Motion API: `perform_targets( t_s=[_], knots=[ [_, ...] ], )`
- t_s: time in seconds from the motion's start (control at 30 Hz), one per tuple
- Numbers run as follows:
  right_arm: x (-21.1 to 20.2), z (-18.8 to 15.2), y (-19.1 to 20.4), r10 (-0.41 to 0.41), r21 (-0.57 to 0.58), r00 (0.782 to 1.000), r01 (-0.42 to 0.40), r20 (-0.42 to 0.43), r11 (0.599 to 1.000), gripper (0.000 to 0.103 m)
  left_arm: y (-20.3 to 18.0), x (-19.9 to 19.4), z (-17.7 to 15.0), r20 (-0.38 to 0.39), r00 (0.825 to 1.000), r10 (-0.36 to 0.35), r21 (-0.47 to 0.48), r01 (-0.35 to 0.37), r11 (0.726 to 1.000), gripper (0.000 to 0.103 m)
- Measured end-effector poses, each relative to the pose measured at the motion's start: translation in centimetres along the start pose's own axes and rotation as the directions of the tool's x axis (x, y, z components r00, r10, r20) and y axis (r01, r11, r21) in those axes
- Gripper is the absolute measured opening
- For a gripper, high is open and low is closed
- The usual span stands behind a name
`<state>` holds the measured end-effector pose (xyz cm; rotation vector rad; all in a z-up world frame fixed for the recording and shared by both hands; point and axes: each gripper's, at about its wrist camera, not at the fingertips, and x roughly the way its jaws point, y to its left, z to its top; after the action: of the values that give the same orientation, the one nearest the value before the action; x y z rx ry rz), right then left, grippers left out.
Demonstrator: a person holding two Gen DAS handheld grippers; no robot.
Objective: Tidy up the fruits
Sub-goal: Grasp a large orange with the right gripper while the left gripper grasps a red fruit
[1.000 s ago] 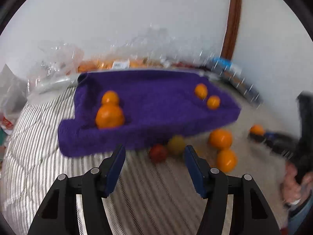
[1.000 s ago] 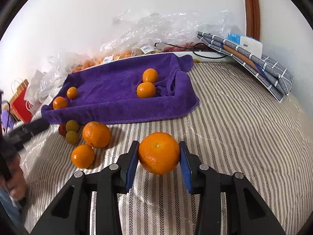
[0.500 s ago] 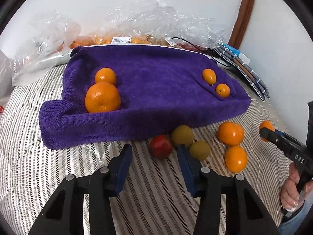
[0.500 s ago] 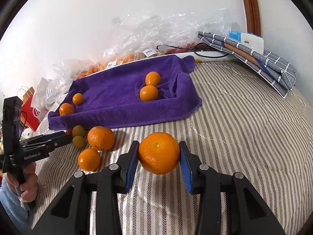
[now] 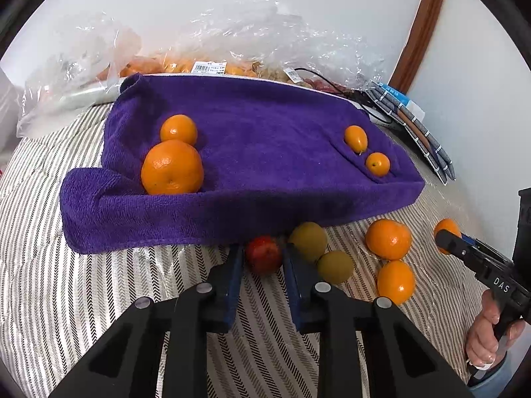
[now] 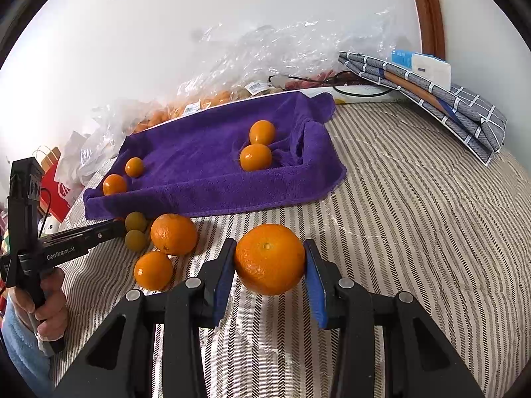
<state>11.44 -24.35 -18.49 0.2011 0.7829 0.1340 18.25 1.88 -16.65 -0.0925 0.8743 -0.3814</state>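
Observation:
A purple towel [image 5: 265,126] lies on the striped bedcover with two oranges [image 5: 172,167] at its left and two small kumquats [image 5: 355,138] at its right. At the towel's near edge sits a small red fruit [image 5: 264,253], and my left gripper [image 5: 263,256] is shut on it, one blue pad on each side. Two yellow-green fruits [image 5: 308,235] and two loose oranges [image 5: 388,238] lie just to its right. In the right wrist view, my right gripper [image 6: 269,260] is shut on a large orange [image 6: 269,258] just above the bedcover, right of the loose fruit.
Clear plastic bags [image 5: 205,63] of fruit line the wall behind the towel. A folded grey checked cloth [image 6: 431,96] and a black cable [image 6: 348,83] lie at the back right. A red paper bag [image 6: 58,189] stands at the far left. A hand [image 6: 49,301] holds the left gripper's handle.
My left gripper has moved in toward the towel's near edge and its jaws have closed onto the small red fruit. The right gripper has kept still with its orange.

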Motion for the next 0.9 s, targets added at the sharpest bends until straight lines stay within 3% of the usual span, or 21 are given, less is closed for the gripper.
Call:
perform_targets(
  t_s=[0.27, 0.53, 0.7, 0.8, 0.9],
  knots=[
    [0.0, 0.0, 0.0, -0.013, 0.001, 1.0, 0.013, -0.003, 1.0, 0.04, 0.5, -1.1, -0.1, 0.053, 0.998, -0.034, -0.041, 0.036, 0.999, 0.023],
    [-0.1, -0.1, -0.1, -0.024, 0.008, 1.0, 0.024, 0.002, 1.0, 0.04, -0.1, -2.1, -0.3, 0.089, 0.994, -0.058, -0.02, 0.06, 0.998, 0.023],
    [-0.3, -0.1, 0.2, -0.012, -0.015, 1.0, 0.012, 0.01, 1.0, 0.04, 1.0, -3.1, 0.2, 0.111, 0.99, -0.087, -0.075, 0.095, 0.993, 0.023],
    [-0.1, 0.4, 0.7, -0.018, -0.042, 1.0, 0.017, -0.017, 0.999, 0.04, 1.7, -4.4, 0.4, 0.115, 0.989, -0.089, -0.124, 0.103, 0.987, 0.023],
    [-0.6, 2.0, 1.1, -0.006, -0.052, 1.0, 0.005, -0.001, 0.999, 0.04, 1.7, -6.1, 1.1, 0.141, 0.989, -0.053, -0.109, 0.069, 0.992, 0.023]
  ],
)
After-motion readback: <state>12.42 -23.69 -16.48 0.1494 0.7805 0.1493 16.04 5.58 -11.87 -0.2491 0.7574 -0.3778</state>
